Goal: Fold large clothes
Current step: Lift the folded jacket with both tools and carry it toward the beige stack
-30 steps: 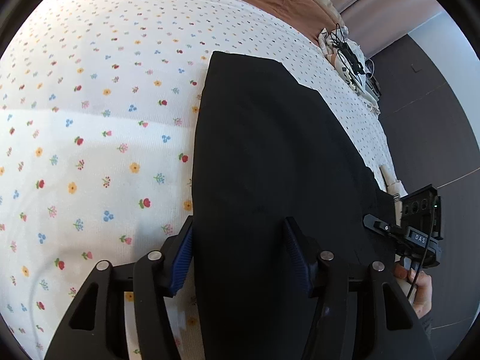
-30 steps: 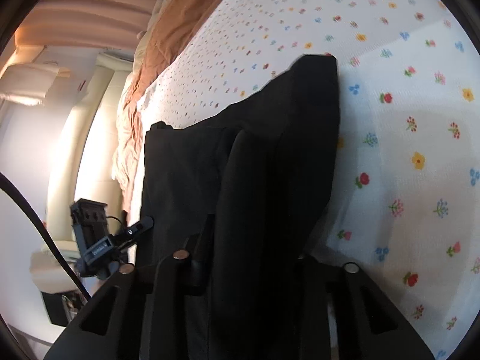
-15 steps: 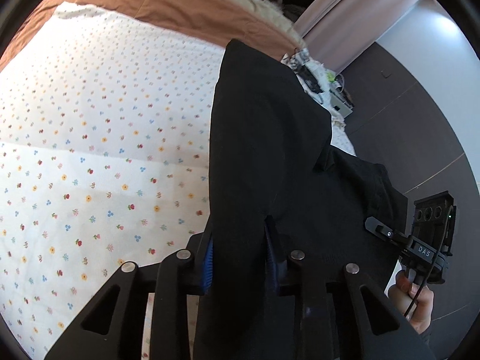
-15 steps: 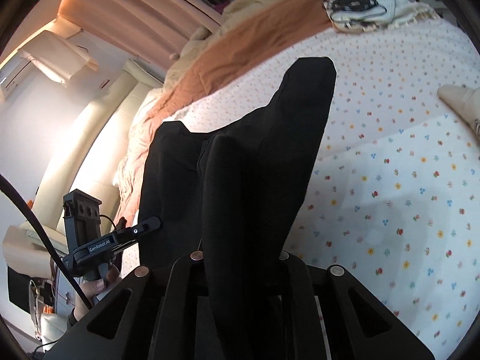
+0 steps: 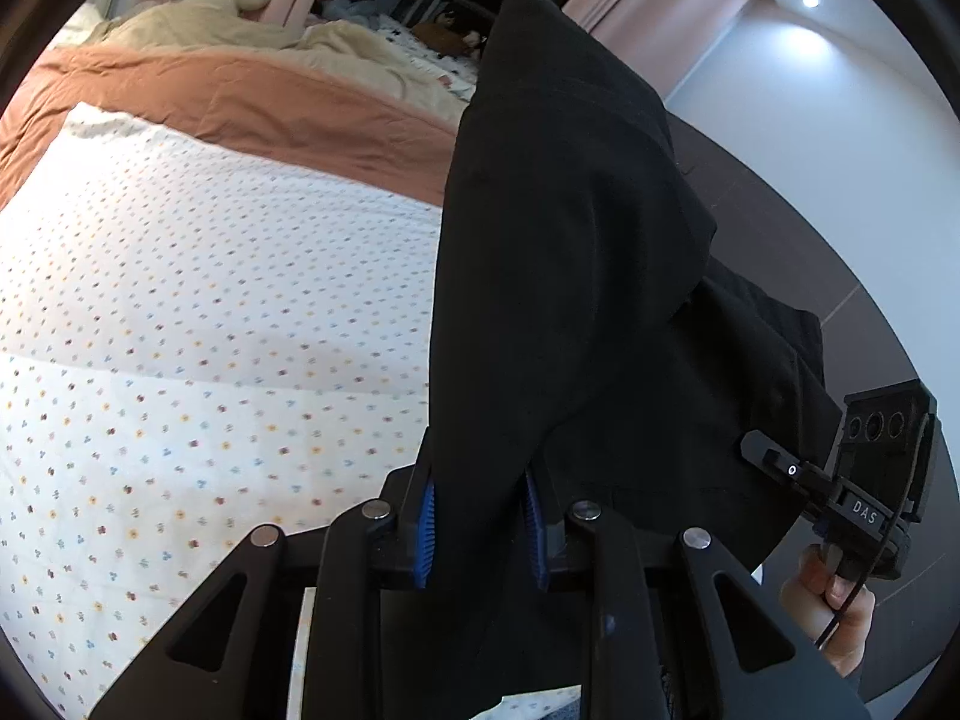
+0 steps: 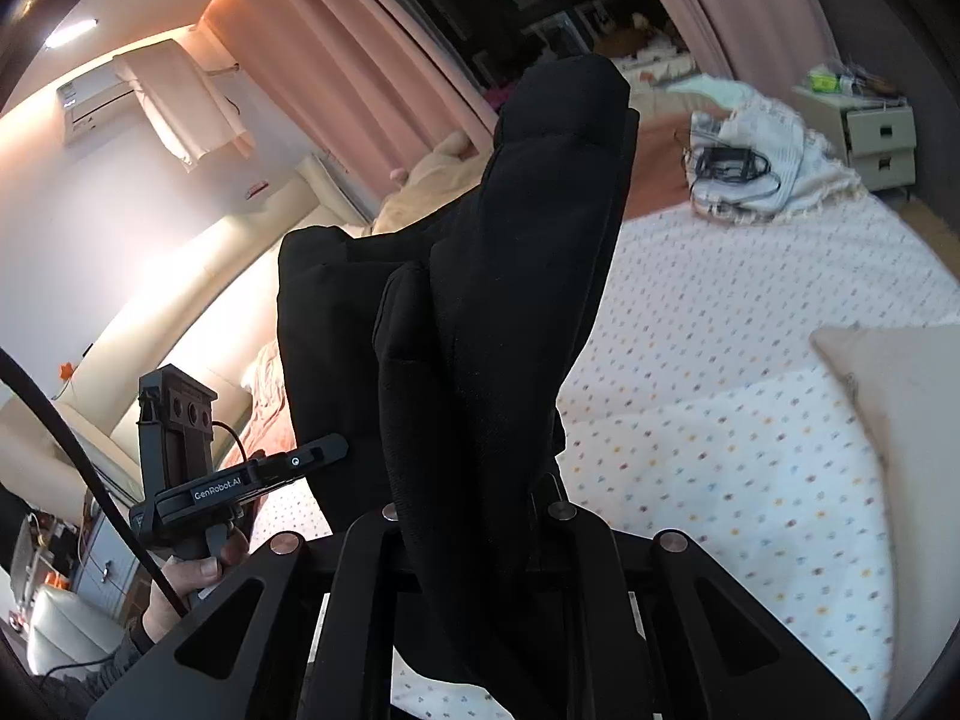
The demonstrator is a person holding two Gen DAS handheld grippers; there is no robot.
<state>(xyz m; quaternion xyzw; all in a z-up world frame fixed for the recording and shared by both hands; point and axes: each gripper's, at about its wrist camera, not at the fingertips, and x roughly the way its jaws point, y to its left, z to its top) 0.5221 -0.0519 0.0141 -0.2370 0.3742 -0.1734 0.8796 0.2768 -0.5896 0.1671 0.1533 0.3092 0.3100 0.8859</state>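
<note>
A large black garment point(image 5: 564, 276) hangs in the air above the bed, held by both grippers. My left gripper point(image 5: 480, 531) is shut on one edge of it, blue pads pressing the cloth. My right gripper point(image 6: 474, 516) is shut on another edge of the black garment point(image 6: 480, 312), which drapes over the fingers and hides them. The right gripper's body shows at the right of the left wrist view point(image 5: 864, 480); the left gripper's body shows at the left of the right wrist view point(image 6: 198, 468). The cloth hangs in folds between them.
The bed has a white flowered sheet point(image 5: 198, 324) with a rust-brown blanket point(image 5: 252, 102) and beige duvet point(image 5: 240, 30) at its far end. A white cloth with black cables point(image 6: 744, 162) and a beige pillow point(image 6: 900, 408) lie on the bed. A bedside drawer unit point(image 6: 870, 132) stands behind.
The garment lay flat on the sheet a second ago. Both grippers closed on it and lifted it up off the bed; the views now tilt toward the room.
</note>
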